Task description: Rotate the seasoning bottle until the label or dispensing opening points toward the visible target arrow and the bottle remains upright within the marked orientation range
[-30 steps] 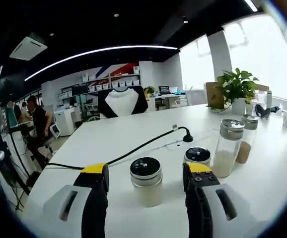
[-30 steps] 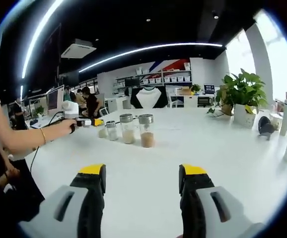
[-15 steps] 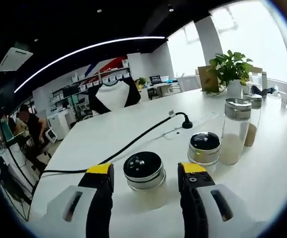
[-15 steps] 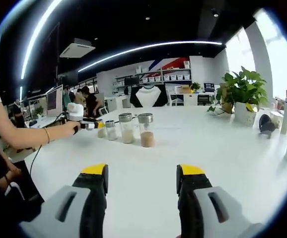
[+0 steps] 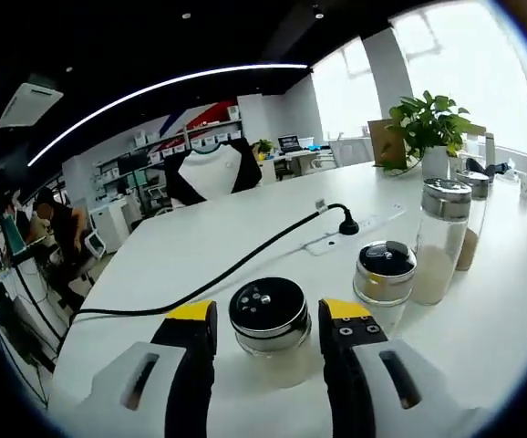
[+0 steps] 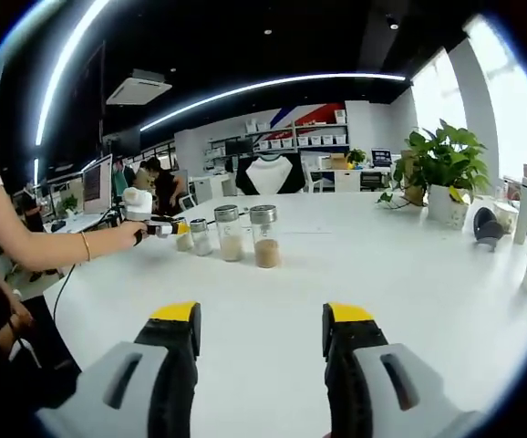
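A short seasoning bottle [image 5: 269, 319] with a black, silver-rimmed shaker lid and pale contents stands upright on the white table [image 5: 200, 246]. My left gripper [image 5: 268, 312] is open, and its yellow-tipped jaws flank the lid closely with a thin gap on each side. In the right gripper view, a person's hand holds the left gripper [image 6: 165, 227] against the same bottle [image 6: 184, 241] at the row's left end. My right gripper [image 6: 259, 319] is open over bare table, nothing between its jaws.
A second short bottle [image 5: 384, 272] and two tall ones, white-filled [image 5: 441, 239] and brown-filled [image 5: 471, 228], stand to the right. A black cable [image 5: 245, 265] runs to a power strip [image 5: 355, 228]. A potted plant [image 5: 428, 128] sits beyond.
My left gripper's jaws have narrowed around the short bottle, and its camera has come closer to it. The right gripper has barely moved.
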### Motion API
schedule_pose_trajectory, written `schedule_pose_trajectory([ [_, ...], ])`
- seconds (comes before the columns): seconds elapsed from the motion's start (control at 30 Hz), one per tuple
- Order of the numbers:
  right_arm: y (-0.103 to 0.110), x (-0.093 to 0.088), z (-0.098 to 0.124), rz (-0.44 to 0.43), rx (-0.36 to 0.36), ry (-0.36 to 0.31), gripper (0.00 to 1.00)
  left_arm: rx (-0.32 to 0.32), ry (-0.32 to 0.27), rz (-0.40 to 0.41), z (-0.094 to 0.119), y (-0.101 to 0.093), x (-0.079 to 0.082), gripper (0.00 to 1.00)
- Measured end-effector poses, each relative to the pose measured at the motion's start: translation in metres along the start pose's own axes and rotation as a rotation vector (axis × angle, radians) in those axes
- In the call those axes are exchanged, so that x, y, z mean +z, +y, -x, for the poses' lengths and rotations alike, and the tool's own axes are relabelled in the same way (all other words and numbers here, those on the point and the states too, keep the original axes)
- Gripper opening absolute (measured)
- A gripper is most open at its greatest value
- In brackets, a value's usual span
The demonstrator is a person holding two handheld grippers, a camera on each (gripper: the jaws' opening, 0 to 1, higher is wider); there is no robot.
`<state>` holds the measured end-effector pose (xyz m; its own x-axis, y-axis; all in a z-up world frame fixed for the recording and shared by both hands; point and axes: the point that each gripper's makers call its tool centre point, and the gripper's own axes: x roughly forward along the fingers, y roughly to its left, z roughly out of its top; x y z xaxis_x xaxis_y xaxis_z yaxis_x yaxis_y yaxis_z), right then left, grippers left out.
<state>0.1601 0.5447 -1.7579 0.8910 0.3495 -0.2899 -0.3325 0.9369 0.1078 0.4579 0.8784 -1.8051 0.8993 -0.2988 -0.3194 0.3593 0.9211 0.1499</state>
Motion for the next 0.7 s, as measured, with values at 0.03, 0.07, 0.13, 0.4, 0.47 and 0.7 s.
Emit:
schedule_pose_trajectory([
  [0.03,0.001,0.0,0.0,0.001,0.001,0.0,0.52,0.0,-0.003,0.011,0.0,0.0,0.001,0.47],
  [0.07,0.002,0.001,-0.001,0.003,0.005,-0.001,0.52,-0.005,-0.013,0.027,-0.001,-0.001,0.003,0.46],
  [0.13,0.006,0.003,-0.002,0.02,0.014,-0.005,0.52,-0.014,-0.039,0.071,-0.003,-0.001,0.007,0.44],
  [0.4,0.011,0.004,-0.006,0.002,0.03,-0.011,0.52,0.0,-0.034,0.111,-0.005,0.004,0.004,0.36],
  [0.47,0.01,0.004,-0.006,-0.004,0.032,-0.012,0.52,0.009,-0.041,0.114,-0.005,0.004,0.004,0.36],
  [0.7,0.011,0.011,-0.004,-0.033,0.042,-0.048,0.51,0.017,-0.035,0.107,-0.005,0.004,0.003,0.35],
])
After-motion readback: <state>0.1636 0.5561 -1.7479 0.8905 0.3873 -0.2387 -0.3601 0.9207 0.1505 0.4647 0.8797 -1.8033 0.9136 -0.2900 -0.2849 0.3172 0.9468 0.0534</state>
